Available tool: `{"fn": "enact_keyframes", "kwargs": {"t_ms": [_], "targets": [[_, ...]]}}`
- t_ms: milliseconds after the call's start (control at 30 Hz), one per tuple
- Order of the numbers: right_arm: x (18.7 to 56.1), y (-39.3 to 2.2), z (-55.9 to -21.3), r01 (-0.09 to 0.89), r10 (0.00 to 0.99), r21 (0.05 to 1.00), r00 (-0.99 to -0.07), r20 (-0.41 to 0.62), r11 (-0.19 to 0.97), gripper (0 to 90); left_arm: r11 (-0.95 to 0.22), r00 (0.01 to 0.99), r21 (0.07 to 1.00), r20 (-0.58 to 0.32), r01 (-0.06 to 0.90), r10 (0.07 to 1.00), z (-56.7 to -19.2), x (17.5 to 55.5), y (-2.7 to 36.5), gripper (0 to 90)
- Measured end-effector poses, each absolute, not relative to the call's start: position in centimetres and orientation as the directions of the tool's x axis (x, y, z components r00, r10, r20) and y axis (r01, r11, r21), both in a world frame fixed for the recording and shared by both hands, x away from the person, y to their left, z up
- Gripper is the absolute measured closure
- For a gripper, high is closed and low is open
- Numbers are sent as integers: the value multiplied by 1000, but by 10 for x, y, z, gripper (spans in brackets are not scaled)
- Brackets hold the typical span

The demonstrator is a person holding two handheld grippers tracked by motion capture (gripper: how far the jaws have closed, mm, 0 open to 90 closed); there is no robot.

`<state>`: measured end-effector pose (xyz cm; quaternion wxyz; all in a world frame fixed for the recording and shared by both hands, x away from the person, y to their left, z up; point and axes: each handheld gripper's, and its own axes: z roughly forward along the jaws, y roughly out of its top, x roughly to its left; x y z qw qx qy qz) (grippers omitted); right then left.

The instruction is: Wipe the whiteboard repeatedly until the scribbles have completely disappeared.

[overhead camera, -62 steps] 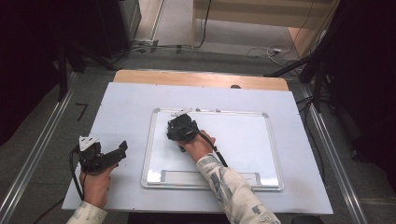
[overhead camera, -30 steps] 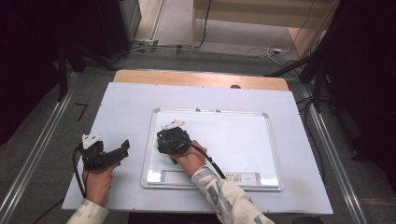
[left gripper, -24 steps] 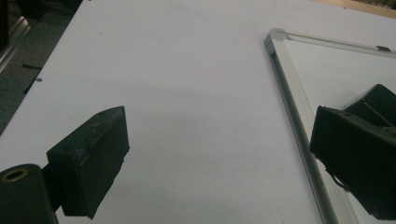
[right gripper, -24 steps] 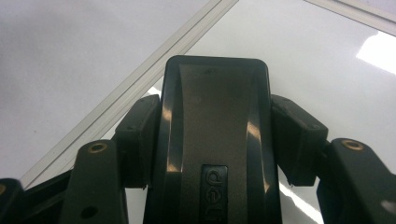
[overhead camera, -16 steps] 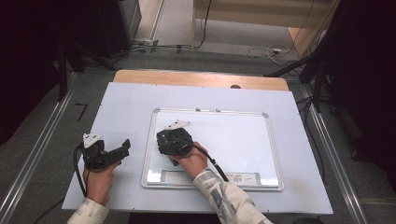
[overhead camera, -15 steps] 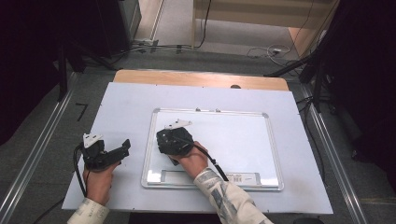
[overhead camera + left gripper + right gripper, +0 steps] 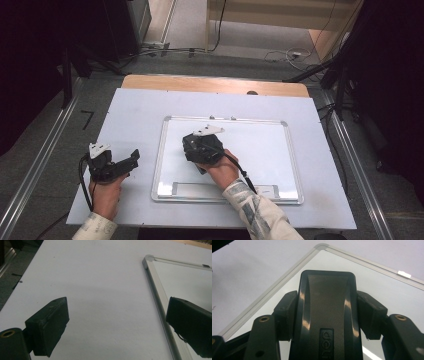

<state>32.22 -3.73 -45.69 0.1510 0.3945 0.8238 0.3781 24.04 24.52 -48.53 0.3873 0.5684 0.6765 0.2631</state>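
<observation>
A white whiteboard (image 7: 260,150) with a silver frame lies flat on the pale table top (image 7: 135,115). My right gripper (image 7: 196,145) hovers over the board's left half, shut on a black board eraser (image 7: 327,315). In the right gripper view its two pads (image 7: 287,312) press the eraser's long sides, and the board's far corner (image 7: 322,246) lies beyond. My left gripper (image 7: 131,160) rests on the table to the left of the board, open with nothing between its fingers. In the left gripper view that gripper (image 7: 117,307) spans bare table, with the board's frame (image 7: 155,290) beside its right jaw.
A silver ledge (image 7: 200,189) runs along the board's near edge. A wooden strip (image 7: 215,84) borders the table's far side. Metal rails (image 7: 45,160) flank the table, and cables (image 7: 290,52) lie on the floor behind it.
My right gripper has carried the eraser to the right across the board's left half and risen slightly. The left gripper has stayed where it was.
</observation>
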Motion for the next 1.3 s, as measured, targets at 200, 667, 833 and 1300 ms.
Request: {"fn": "enact_keyframes", "kwargs": {"t_ms": [200, 667, 833, 1300], "targets": [[322, -46, -457, 539, 771, 742, -635, 48, 398, 372, 216, -56, 795, -225, 567, 973, -486, 240, 245, 53], [321, -72, -455, 549, 799, 751, -599, 46, 368, 372, 216, -57, 794, -224, 567, 973, -486, 240, 245, 52], [320, -84, -454, 556, 813, 751, -581, 44, 357, 371, 217, -57, 795, -225, 567, 973, -486, 241, 245, 52], [318, -111, -453, 563, 834, 753, -550, 36, 339, 371, 214, -57, 795, -222, 567, 973, -486, 241, 244, 53]]}}
